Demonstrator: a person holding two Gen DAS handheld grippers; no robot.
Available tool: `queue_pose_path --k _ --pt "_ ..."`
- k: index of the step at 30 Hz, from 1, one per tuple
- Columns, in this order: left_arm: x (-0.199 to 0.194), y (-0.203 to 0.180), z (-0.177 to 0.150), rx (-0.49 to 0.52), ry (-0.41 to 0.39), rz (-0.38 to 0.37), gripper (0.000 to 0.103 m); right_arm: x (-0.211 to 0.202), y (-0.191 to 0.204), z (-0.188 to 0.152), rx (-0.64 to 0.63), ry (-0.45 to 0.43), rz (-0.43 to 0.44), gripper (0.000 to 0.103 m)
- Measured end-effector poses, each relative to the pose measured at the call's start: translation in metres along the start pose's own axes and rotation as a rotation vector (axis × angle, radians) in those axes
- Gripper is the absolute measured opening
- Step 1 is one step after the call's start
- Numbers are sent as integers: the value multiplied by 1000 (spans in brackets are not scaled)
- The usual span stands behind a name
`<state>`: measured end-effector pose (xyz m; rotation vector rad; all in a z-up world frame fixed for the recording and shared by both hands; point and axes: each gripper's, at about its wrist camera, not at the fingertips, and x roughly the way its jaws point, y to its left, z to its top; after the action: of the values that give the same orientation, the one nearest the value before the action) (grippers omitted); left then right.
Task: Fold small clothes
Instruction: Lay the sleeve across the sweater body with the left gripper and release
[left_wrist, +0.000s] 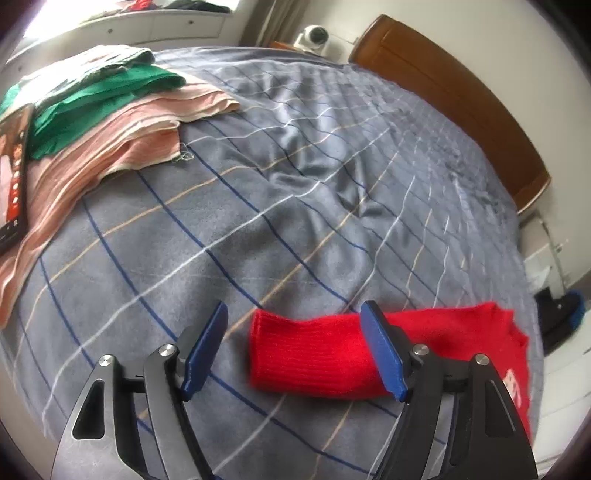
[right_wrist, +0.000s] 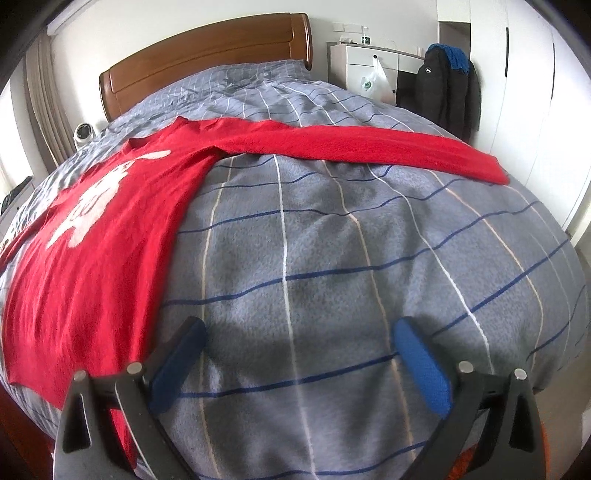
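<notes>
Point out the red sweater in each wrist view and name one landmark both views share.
Left wrist view: the red sweater lies at lower right, one sleeve cuff reaching left between the open left tongs.
Right wrist view: the red sweater fills the left side, its other sleeve stretching across to upper right, beyond the open right tongs.
Shared landmark: the wooden headboard.

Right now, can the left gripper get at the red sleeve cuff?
Probably yes. The left gripper is open, and the red sleeve cuff lies flat on the bedspread just beyond its fingers, partly behind the right-hand one. Nothing covers it.
</notes>
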<state>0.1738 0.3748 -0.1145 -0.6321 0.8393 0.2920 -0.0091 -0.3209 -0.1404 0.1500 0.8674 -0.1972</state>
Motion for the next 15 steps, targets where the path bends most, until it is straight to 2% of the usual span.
queue_pose_path --k 2,3,6,7,8,9,10,13,15 --pt "3 -3 2 43 19 -12 75 1 2 0 -8 2 -7 102" --pt "11 -6 2 76 69 -15 75 1 3 0 -14 3 -11 103" --pt "22 -6 -3 130 123 15 71 1 4 -1 -17 3 -14 103" --pt "24 -6 -4 141 124 28 57 1 4 -1 -15 3 -11 103" --pt "24 -5 -5 142 122 23 18 1 4 -1 -14 2 -10 102" --pt "26 -3 -4 138 128 4 2 1 5 -1 -14 2 -10 103" --pt "24 -3 -1 132 114 -8 2 1 5 -1 -16 2 -12 103" --pt "10 -5 9 132 5 37 2 1 5 -2 -25 5 -20 103" --pt "12 -1 18 100 -16 65 2 1 6 -2 -29 4 -21 103"
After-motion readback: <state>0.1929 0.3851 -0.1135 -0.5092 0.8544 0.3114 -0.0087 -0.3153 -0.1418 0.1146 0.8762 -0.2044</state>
